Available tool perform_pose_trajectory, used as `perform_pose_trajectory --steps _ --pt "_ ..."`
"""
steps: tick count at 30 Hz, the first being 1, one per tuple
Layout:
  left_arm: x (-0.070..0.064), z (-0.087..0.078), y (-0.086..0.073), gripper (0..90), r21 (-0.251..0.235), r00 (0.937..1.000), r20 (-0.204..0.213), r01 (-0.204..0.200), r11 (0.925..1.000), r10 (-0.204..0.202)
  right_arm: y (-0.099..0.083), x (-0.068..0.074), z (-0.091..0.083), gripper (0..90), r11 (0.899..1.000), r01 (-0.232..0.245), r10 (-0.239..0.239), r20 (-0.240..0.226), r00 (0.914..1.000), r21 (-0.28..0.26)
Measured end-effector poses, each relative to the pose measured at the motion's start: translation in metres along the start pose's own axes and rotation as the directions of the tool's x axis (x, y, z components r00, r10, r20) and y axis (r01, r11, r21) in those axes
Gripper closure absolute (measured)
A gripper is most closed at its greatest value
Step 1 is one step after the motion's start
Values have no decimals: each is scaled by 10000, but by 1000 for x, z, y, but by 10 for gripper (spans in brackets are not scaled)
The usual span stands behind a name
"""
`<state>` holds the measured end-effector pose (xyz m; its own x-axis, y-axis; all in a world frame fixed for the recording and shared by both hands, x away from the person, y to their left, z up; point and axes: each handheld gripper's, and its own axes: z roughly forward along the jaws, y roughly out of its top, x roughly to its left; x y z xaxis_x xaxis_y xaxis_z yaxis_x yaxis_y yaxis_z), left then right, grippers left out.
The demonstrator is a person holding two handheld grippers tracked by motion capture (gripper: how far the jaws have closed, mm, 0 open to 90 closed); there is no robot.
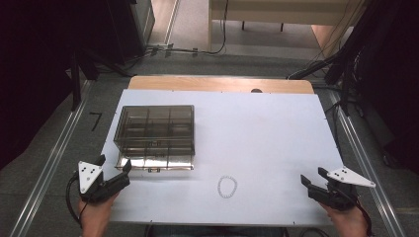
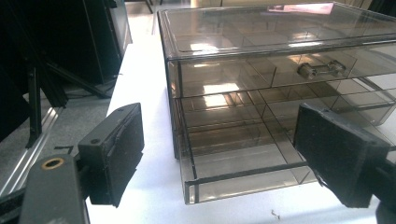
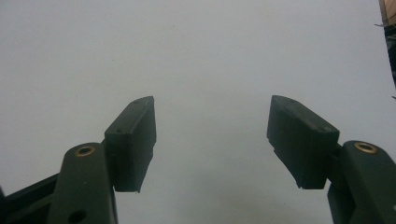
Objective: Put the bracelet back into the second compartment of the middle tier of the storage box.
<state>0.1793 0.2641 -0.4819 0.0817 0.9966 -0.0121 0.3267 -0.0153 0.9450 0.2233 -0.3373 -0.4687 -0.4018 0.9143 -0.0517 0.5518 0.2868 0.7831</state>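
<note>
Approach step: left gripper (image 1: 115,164) wide open, smoky drawer box (image 1: 155,136) just ahead w/ bottom drawer ajar. Right gripper (image 1: 313,178) wide, empty; bracelet (image 1: 227,186) off its left. Next prob: pick bracelet.

A: L gripper (image 1: 114,165) status?
B: Sat at the near-left, held from below by the left hand (image 1: 96,215). Jaws were spread wide, nothing btwn them. Grey plate on top, cable looped off to its left side. Jaws pointed fwd and to the right.
A: And R?
B: R gripper (image 1: 313,177) was at the near-right, right hand (image 1: 348,219) gripping it from underneath. Jaws also wide apart, empty, pointed fwd and leftward. Grey plate up top. In its own view (image 3: 210,135) both pads had a big gap btwn them.
A: Arms?
B: Forearms barely in frame, hands well apart.
</note>
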Motion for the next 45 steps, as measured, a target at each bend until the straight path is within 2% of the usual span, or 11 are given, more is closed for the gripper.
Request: perform_pose_trajectory --steps 10,22,25,45 --pt "0 0 0 173 16 10000 32 18 10000 -18 1 3 0 311 10000 72 -73 -140 9999 -4" --pt "-1 1 0 172 9 9999 109 -1 10000 1 3 12 4 311 9991 429 -425 -511 9978 71" --pt "-1 1 0 172 46 9999 104 -26 10000 25 4 18 7 311 9975 689 -677 -657 9955 152" --pt "-3 1 0 172 40 9999 136 -84 10000 83 9 35 16 312 9921 1250 -1227 -1120 9861 142"
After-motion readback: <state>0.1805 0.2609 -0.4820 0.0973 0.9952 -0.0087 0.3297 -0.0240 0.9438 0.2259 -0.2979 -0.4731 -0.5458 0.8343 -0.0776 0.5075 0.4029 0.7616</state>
